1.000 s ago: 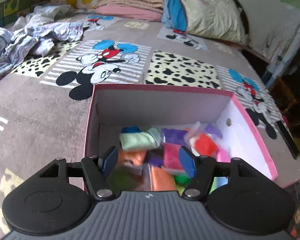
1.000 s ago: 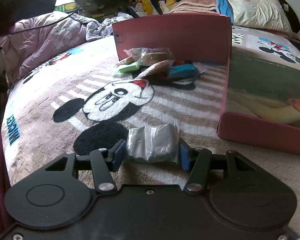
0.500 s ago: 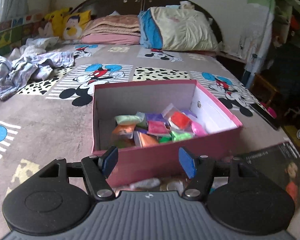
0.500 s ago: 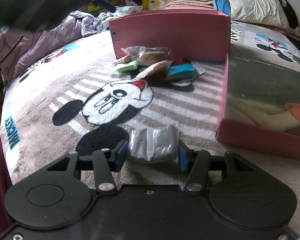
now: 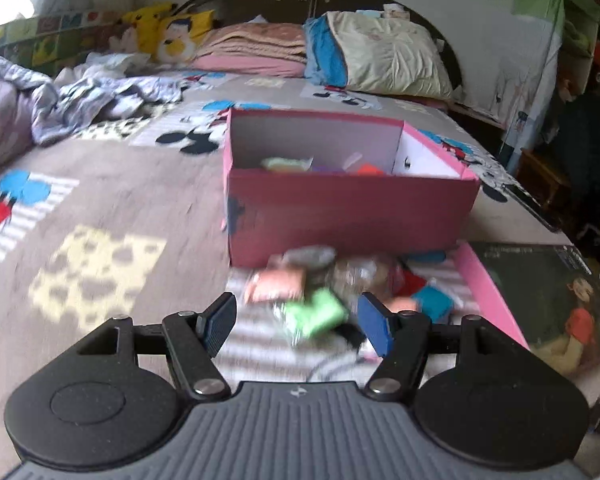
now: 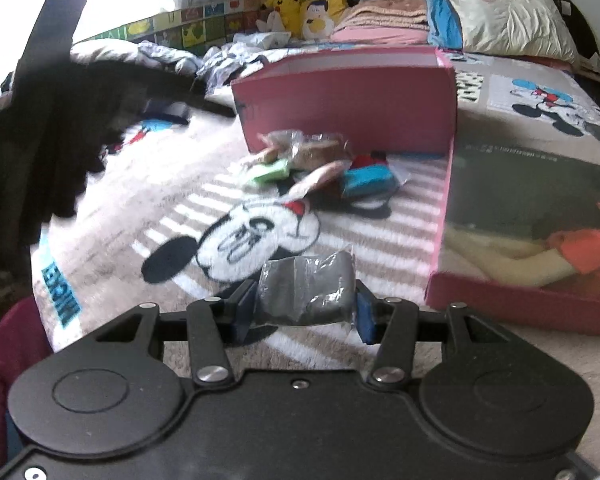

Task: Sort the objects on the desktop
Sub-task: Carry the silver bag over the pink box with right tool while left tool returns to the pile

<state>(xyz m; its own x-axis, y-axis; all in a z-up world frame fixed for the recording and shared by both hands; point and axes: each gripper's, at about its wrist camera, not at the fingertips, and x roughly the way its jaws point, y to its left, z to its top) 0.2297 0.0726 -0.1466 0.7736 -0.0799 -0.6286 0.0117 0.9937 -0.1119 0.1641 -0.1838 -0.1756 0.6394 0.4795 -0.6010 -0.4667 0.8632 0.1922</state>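
The right gripper (image 6: 302,310) is clamped on a grey packet (image 6: 306,294) in clear wrap, held between its blue pads above the Mickey-print bedspread (image 6: 172,216). At about 12 o'clock from it lies a loose pile of packets (image 6: 320,166), touching the near wall of the pink box (image 6: 348,100). The box lid (image 6: 540,224) lies at 2 o'clock, just beside the pile.

The left gripper (image 5: 296,326) is spread wide with nothing between its pads, a green packet (image 5: 320,312) just ahead of it (blurred). The pink box stands at 12 o'clock, colored packets (image 5: 300,164) showing inside.
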